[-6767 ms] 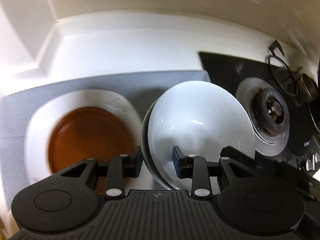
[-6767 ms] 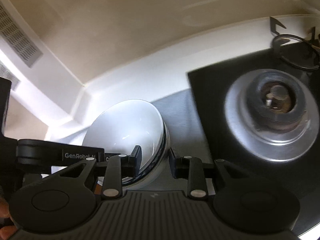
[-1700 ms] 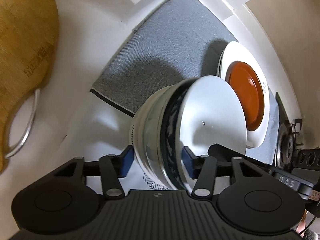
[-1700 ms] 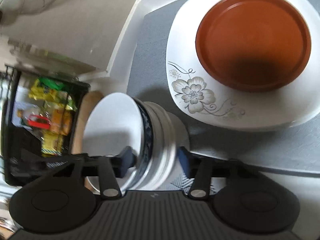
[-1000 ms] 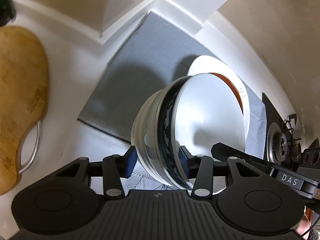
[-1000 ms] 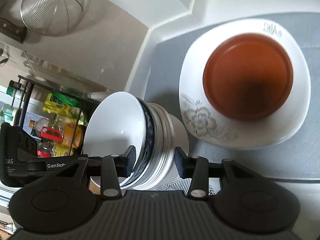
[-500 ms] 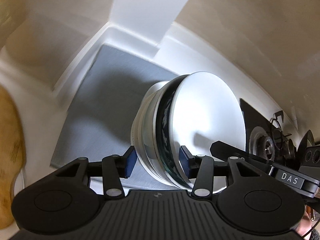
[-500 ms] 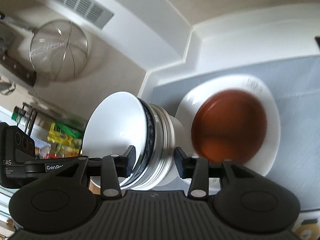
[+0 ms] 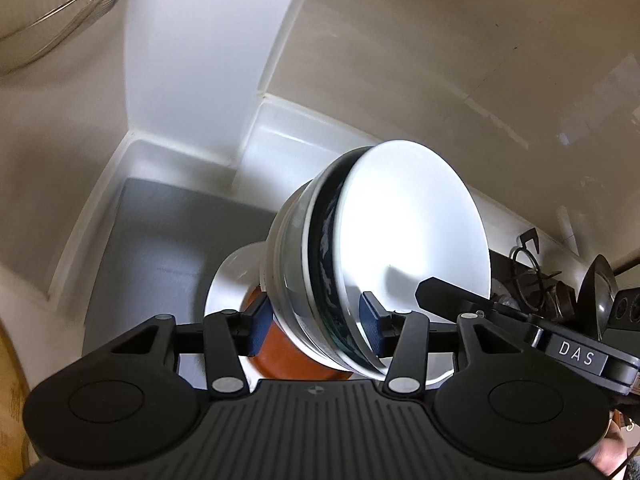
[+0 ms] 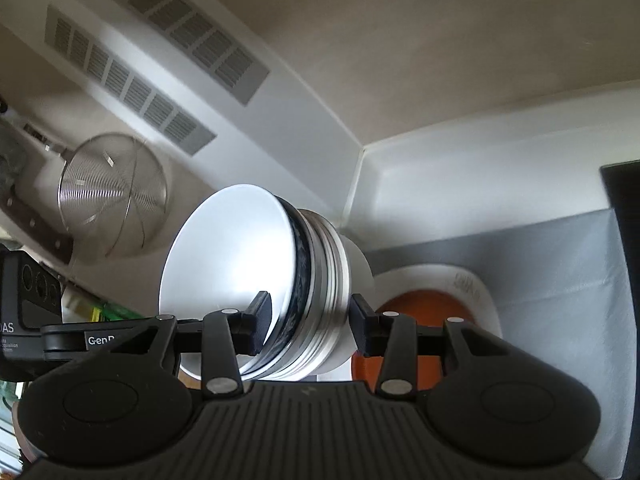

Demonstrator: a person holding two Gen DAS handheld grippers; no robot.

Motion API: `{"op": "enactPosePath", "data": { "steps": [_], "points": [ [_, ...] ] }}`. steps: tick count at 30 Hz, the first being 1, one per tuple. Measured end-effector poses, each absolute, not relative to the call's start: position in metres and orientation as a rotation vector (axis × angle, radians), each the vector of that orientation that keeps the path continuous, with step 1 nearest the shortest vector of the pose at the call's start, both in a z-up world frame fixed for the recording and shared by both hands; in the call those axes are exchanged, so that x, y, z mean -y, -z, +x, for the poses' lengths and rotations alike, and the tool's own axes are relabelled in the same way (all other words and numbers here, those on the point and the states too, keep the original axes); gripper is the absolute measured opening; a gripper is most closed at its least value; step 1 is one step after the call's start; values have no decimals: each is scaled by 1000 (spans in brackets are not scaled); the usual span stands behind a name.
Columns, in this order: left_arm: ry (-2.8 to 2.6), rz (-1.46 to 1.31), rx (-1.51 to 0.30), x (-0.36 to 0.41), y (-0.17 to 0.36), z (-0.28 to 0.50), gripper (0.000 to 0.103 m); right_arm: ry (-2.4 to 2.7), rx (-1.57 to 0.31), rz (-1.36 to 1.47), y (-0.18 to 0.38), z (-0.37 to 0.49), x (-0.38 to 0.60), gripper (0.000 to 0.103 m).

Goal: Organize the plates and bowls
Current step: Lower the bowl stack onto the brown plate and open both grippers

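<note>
A stack of nested bowls (image 9: pixel 376 256), white with one blue-patterned, is held in the air between both grippers. My left gripper (image 9: pixel 316 326) is shut on its rims from one side. My right gripper (image 10: pixel 308 326) is shut on the same stack (image 10: pixel 256 280) from the other side. Below the stack a brown plate (image 9: pixel 292 356) lies on a white flower-printed plate (image 9: pixel 228 280) on a grey mat (image 9: pixel 160 240). The brown plate (image 10: pixel 416 308) and the white plate (image 10: pixel 480 292) also show in the right wrist view.
A gas stove (image 9: pixel 536 280) stands right of the mat, its black edge (image 10: pixel 624 188) also in the right wrist view. A wire strainer (image 10: pixel 108 188) hangs on the wall at left under a vent (image 10: pixel 160 52). A white backsplash corner (image 9: pixel 248 128) lies behind the mat.
Both grippers carried the bowl stack from the counter by the cutting board to above the brown plate. The views tilted upward toward the wall.
</note>
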State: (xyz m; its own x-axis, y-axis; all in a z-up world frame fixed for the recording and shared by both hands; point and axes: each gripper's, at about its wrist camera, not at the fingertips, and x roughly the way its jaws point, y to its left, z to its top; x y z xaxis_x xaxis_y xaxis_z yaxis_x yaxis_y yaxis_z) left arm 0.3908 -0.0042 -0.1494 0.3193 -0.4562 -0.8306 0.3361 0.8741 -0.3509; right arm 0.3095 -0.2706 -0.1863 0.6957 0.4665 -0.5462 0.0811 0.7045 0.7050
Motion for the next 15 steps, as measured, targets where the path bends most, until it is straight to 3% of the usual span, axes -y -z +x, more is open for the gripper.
{"op": "enactPosePath", "data": {
  "steps": [15],
  "points": [
    [503,-96,-1247,20,215,418,51,-195,-873,829,250,323,279,47]
  ]
}}
